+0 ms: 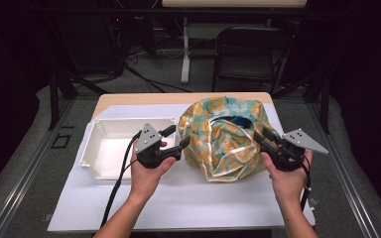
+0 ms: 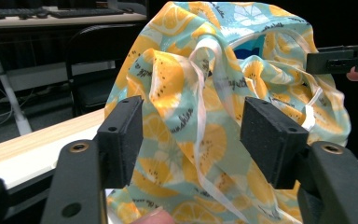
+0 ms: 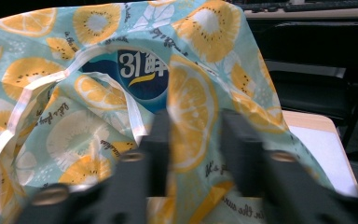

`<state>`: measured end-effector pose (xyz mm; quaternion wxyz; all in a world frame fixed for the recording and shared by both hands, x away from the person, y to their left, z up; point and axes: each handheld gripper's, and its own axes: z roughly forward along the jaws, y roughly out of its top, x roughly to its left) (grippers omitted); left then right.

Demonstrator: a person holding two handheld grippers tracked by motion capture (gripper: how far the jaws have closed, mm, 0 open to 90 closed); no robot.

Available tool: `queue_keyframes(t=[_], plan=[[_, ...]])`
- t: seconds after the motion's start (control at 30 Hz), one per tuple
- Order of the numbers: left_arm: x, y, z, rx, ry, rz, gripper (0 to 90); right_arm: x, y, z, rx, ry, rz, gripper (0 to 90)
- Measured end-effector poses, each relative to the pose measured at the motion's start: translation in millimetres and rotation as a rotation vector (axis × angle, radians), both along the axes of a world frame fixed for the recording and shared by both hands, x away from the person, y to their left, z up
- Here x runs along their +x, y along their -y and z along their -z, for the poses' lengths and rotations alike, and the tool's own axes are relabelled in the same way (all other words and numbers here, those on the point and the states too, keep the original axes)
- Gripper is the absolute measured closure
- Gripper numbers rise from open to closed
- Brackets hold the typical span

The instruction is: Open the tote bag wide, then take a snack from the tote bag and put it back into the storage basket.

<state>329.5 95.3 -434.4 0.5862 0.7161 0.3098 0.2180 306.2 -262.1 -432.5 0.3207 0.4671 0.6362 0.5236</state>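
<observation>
The lemon-print bag (image 1: pixel 225 139) slumps on the worktop (image 1: pixel 178 198) beside a white tub (image 1: pixel 96 161): soft, light, slippery cloth. The right tool (image 3: pixel 193 135) pinches a fold of it; the left tool (image 2: pixel 191 135) gapes, released, facing the pale strap (image 2: pixel 200 107), probably the best hold.

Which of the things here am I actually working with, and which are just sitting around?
In the job:
fruit-print bag
right gripper, jaws around a fold of the bag
left gripper, jaws open beside the bag

Lying about:
white tray
folding chair
</observation>
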Motion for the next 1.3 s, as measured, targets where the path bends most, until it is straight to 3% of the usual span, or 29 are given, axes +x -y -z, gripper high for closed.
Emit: queue_keyframes(t=[0.13, 0.27, 0.3, 0.37, 0.43, 0.47, 0.6, 0.67, 0.77, 0.83, 0.93, 1.07, 1.3], plan=[[6.2, 5.8, -1.0, -0.004, -0.005, 0.004, 46.5, 1.5, 7.8, -3.9, 0.019, 0.013, -0.048, 89.6], [10.3, 8.9, -1.6, 0.005, -0.008, 0.021, 50.8, 1.5, 8.1, -6.3, 0.013, 0.032, -0.059, 90.0], [12.0, 9.7, -2.9, -0.004, -0.013, 0.026, 56.9, 1.4, 7.7, -8.5, 0.008, 0.045, -0.07, 90.0], [14.4, 10.5, -5.7, 0.001, -0.02, 0.016, 59.6, 1.6, 7.5, -9.7, 0.002, 0.053, -0.07, 90.0], [17.7, 10.1, -8.6, -0.027, -0.029, 0.027, 65.9, 1.9, 7.9, -13.7, 0.012, 0.066, -0.082, 90.0], [18.8, 9.9, -10.1, -0.022, -0.031, 0.039, 72.6, 2.5, 8.0, -17.5, 0.007, 0.076, -0.084, 90.0], [18.7, 12.4, -14.2, -0.001, -0.034, 0.066, 80.2, 5.0, 7.1, -24.5, 0.003, 0.097, -0.095, 90.0], [19.1, 12.0, -15.2, -0.011, -0.038, 0.076, 77.4, 7.2, 5.8, -29.0, 0.005, 0.107, -0.098, 90.0], [19.7, 9.6, -17.8, -0.039, -0.04, 0.084, 55.6, 11.9, 4.3, -35.5, 0.003, 0.119, -0.1, 90.0], [18.8, 9.1, -19.9, -0.041, -0.025, 0.068, 53.1, 13.1, 4.0, -36.9, 0.003, 0.12, -0.103, 90.0], [16.6, 10.0, -22.7, -0.048, -0.009, 0.091, 44.1, 16.0, 2.5, -40.4, -0.002, 0.123, -0.106, 90.0], [13.3, 9.7, -26.0, -0.069, 0.013, 0.098, 39.8, 19.0, 1.2, -41.6, -0.015, 0.124, -0.102, 90.0], [14.0, 27.2, -28.2, 0.038, 0.035, 0.054, 33.6, 20.5, 1.8, -40.6, -0.005, 0.125, -0.103, 90.0]])
